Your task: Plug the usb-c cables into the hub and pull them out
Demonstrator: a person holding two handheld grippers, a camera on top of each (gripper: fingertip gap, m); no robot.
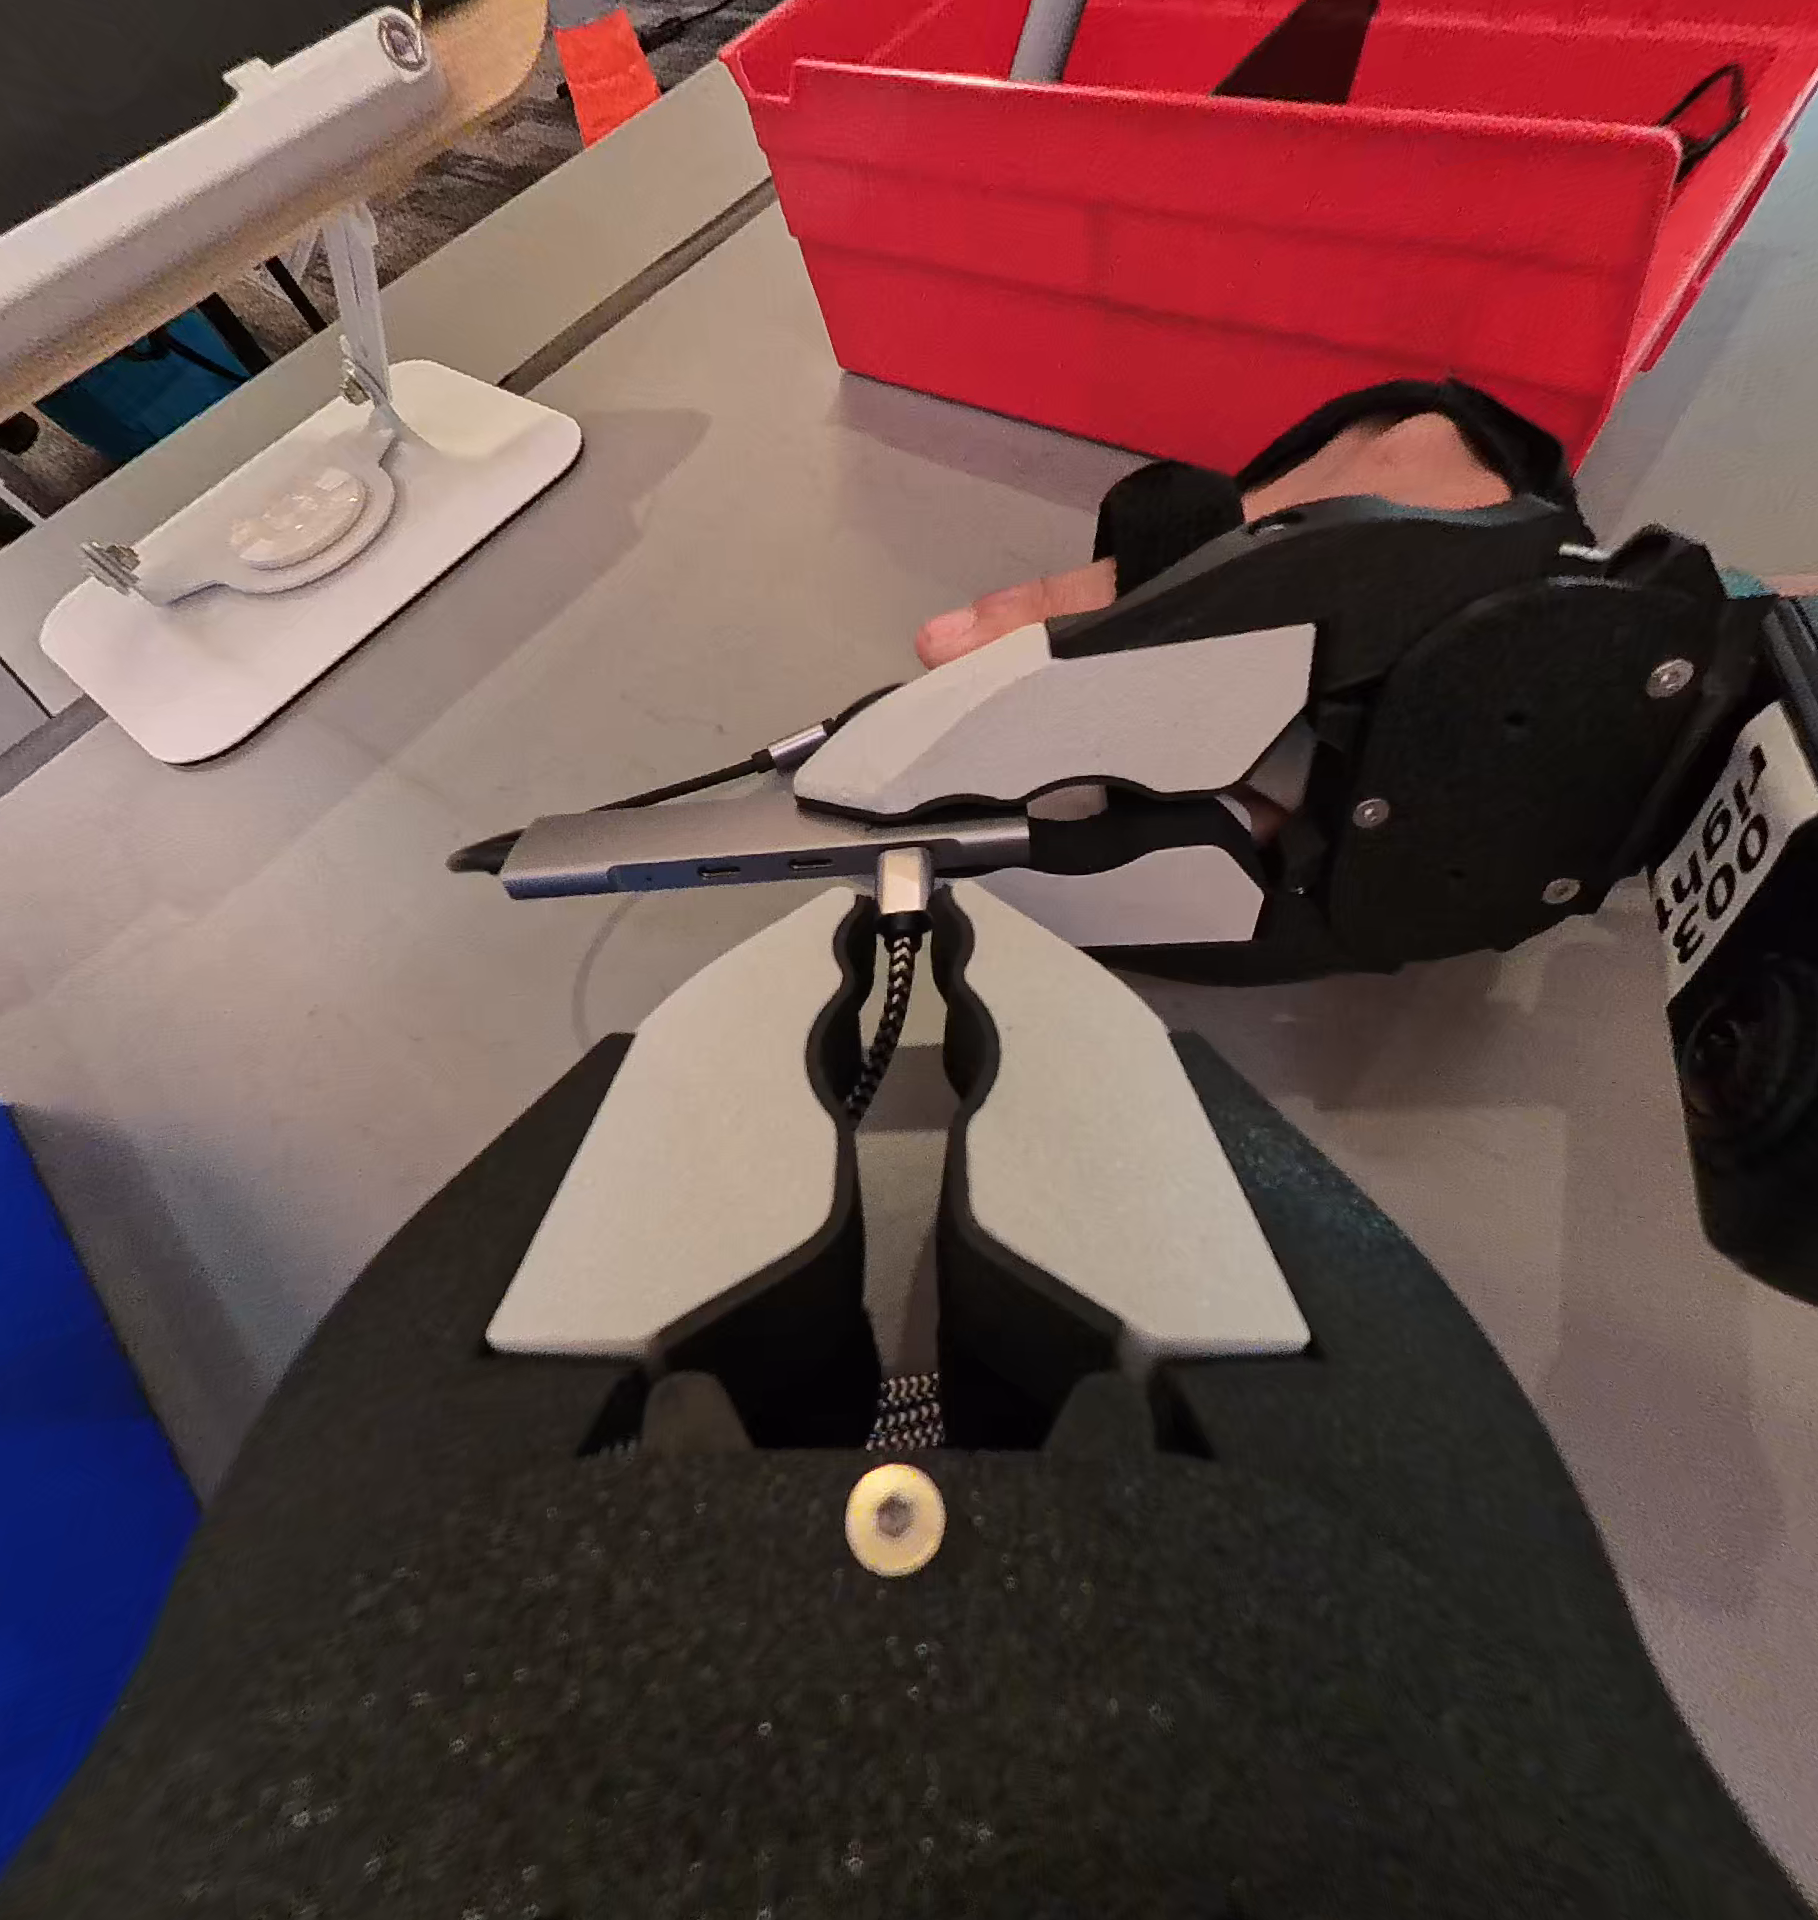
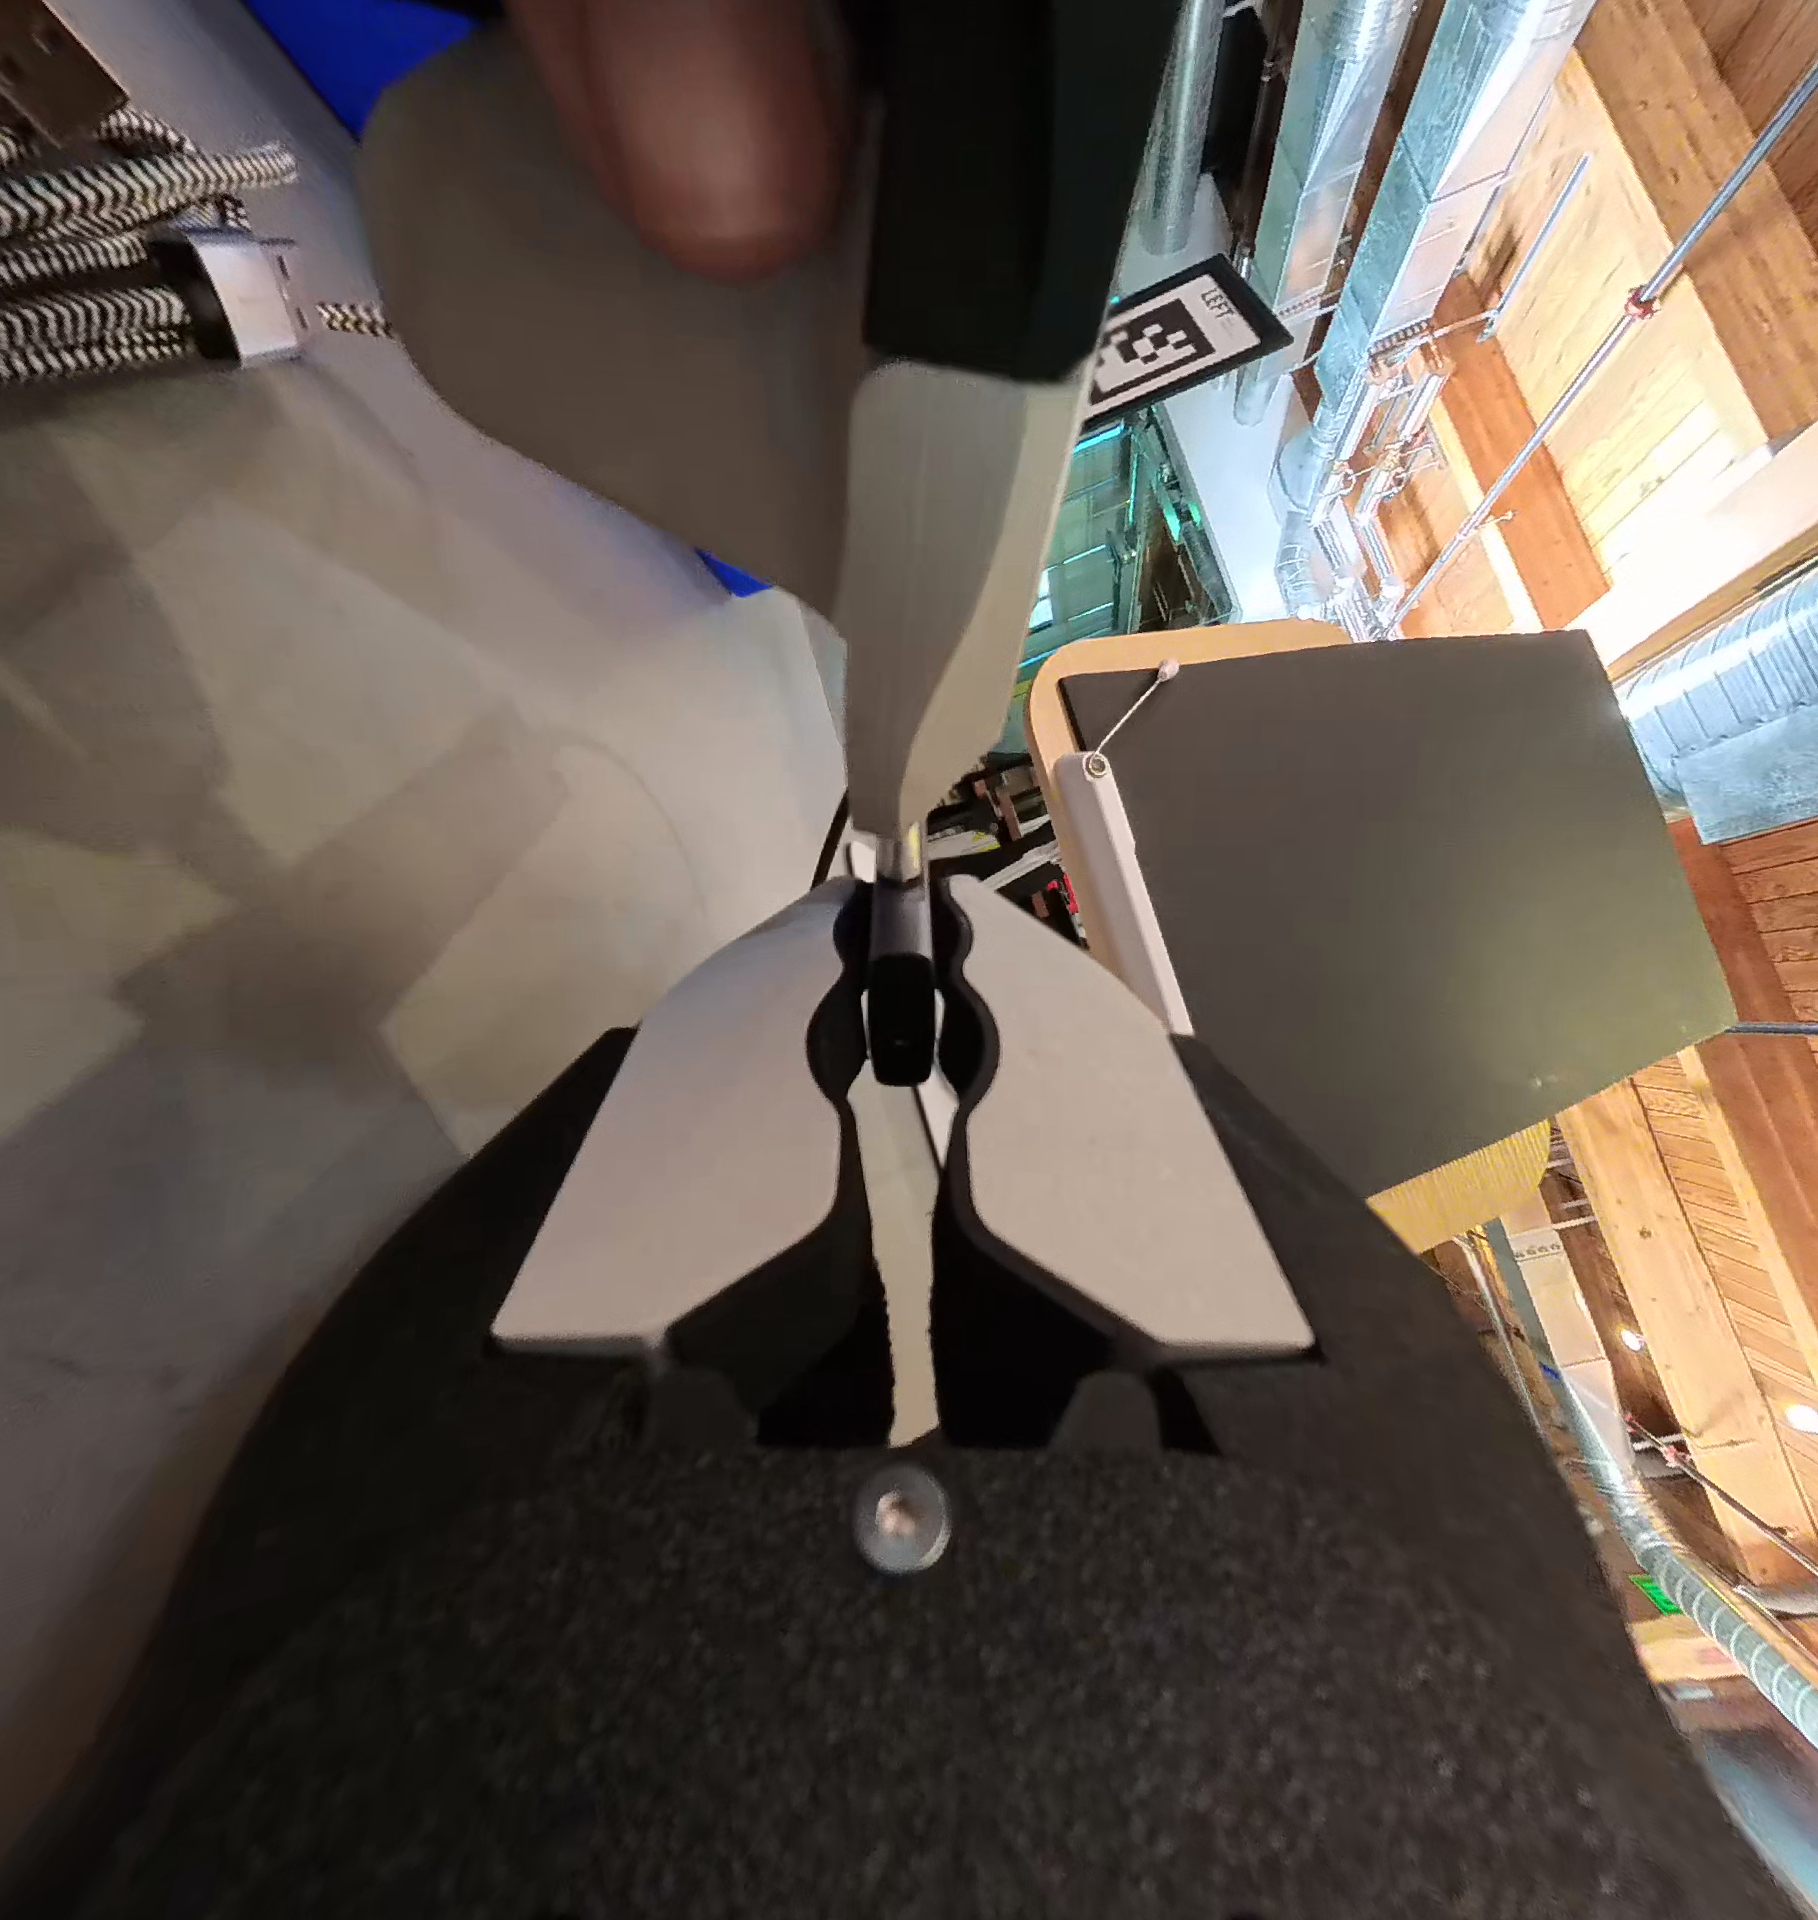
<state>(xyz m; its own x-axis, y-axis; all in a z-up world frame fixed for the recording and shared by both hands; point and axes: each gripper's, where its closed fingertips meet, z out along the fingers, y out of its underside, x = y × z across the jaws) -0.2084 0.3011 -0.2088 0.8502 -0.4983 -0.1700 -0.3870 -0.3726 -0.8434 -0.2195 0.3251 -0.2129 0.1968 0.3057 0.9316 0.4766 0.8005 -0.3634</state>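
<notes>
A slim grey hub (image 1: 614, 847) is held level above the table. My right gripper (image 1: 926, 821) comes in from the right and is shut on the hub's right end. My left gripper (image 1: 900, 920) is shut on a black-and-white braided usb-c cable (image 1: 884, 1029), just behind its silver plug (image 1: 903, 878). The plug sits against the hub's side at the rightmost port. Two ports (image 1: 765, 868) to its left are open. In the right wrist view my right gripper (image 2: 897, 914) clamps the hub (image 2: 897, 997) end-on, and the left gripper's fingers (image 2: 936, 603) reach down to it.
A red bin (image 1: 1196, 239) stands at the back. A white stand (image 1: 292, 582) is at the left and a blue object (image 1: 43, 1455) at the near left. The hub's own dark cable (image 1: 676, 795) trails behind it. A bundle of braided cables (image 2: 74, 260) lies on the grey table (image 1: 1456, 1195). Both grippers' tips are close together, under 4 cm apart.
</notes>
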